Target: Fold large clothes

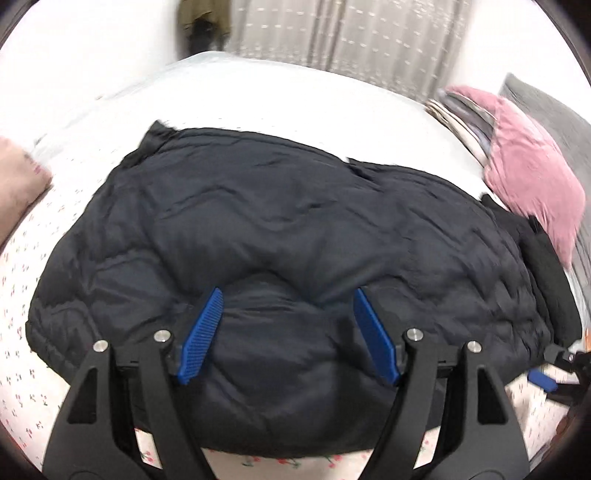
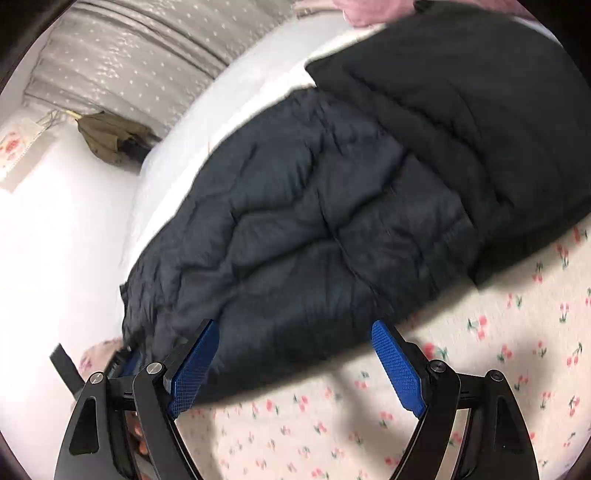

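Note:
A large dark navy puffer jacket point(image 1: 280, 229) lies spread on a bed with a cherry-print sheet point(image 1: 22, 332). My left gripper point(image 1: 288, 299) is open, its blue pads point(image 1: 203, 336) standing on either side of a puffed fold of the jacket without closing on it. In the right wrist view the jacket point(image 2: 332, 221) lies partly folded, one darker panel laid over it at the upper right. My right gripper point(image 2: 295, 328) is open over the jacket's near edge, holding nothing. The right gripper's blue pad also shows at the left wrist view's right edge point(image 1: 541, 380).
A pink pillow point(image 1: 532, 181) and a stack of folded items point(image 1: 461, 114) lie at the bed's right. Another pinkish cushion point(image 1: 18, 177) lies at the left. Curtains point(image 1: 351, 33) hang behind the bed. An olive garment point(image 2: 110, 136) hangs by the wall.

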`<action>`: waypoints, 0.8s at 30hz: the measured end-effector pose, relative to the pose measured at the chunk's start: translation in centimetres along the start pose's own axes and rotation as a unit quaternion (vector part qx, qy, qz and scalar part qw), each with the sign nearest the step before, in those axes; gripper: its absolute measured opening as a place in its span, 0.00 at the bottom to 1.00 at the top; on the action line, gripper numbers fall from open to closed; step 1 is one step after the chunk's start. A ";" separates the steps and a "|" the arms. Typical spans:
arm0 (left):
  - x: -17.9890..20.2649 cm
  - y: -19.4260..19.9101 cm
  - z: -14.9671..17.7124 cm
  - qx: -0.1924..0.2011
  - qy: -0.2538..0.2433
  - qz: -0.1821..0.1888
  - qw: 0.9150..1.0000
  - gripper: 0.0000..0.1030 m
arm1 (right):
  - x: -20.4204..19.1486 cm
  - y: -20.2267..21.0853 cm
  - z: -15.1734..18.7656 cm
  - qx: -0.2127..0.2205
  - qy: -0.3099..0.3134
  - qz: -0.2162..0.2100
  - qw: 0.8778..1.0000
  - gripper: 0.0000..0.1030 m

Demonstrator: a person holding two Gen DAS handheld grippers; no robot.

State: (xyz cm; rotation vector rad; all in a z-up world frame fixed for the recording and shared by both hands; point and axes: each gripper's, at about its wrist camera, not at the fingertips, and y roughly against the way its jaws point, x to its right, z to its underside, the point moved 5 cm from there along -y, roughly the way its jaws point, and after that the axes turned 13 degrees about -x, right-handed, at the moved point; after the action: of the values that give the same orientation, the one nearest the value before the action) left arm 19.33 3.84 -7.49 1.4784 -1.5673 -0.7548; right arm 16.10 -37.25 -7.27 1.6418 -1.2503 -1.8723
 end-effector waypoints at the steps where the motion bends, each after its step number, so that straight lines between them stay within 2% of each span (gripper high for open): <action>1: 0.7 0.0 0.1 -0.002 -0.010 0.001 1.000 0.72 | -0.1 0.2 0.7 -0.001 0.012 0.002 1.000 0.83; 3: 1.9 -0.1 0.3 -0.011 -0.020 0.008 1.000 0.72 | -0.2 0.0 1.2 -0.011 0.024 0.004 1.000 0.83; 4: 2.5 -0.2 0.4 -0.017 -0.021 0.012 1.000 0.72 | -0.1 -1.0 1.1 -0.022 0.016 -0.015 1.000 0.83; 7: 3.1 -0.4 0.4 -0.015 -0.013 0.012 1.000 0.72 | 1.5 -2.4 0.6 -0.040 -0.041 -0.065 0.996 0.83; 8: 3.3 -0.5 0.1 -0.016 -0.009 0.014 1.000 0.72 | 2.0 -2.7 0.4 -0.042 -0.057 -0.070 0.995 0.83; 11: 4.7 -0.3 -2.2 -0.024 0.000 0.054 0.998 0.72 | 3.7 -2.8 -0.2 -0.031 -0.097 -0.087 0.991 0.83; 14: 5.8 -1.0 -5.8 -0.014 -0.012 0.015 1.000 0.72 | 4.9 -2.8 -0.4 -0.025 -0.124 -0.091 0.988 0.83; 15: 6.3 -2.2 -6.9 -0.022 -0.024 -0.002 0.999 0.72 | 5.4 -3.0 -0.6 -0.025 -0.133 -0.096 0.986 0.83; 18: 6.3 -7.7 -8.3 -0.090 -0.031 -0.037 0.995 0.72 | 6.5 -3.1 -1.1 -0.018 -0.158 -0.101 0.982 0.83; 20: 5.8 -9.7 -8.7 -0.089 -0.021 -0.042 0.995 0.73 | 6.8 -3.2 -1.4 -0.018 -0.156 -0.096 0.983 0.83; 24: 5.4 -10.8 -7.8 -0.092 -0.013 -0.042 0.995 0.74 | 6.5 -3.8 -1.5 -0.015 -0.150 -0.076 0.986 0.83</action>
State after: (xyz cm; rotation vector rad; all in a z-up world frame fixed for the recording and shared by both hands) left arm 31.59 -1.96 -12.23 1.4105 -1.4206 -0.9462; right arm 16.80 -40.63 -14.13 1.5189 -1.2306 -2.2873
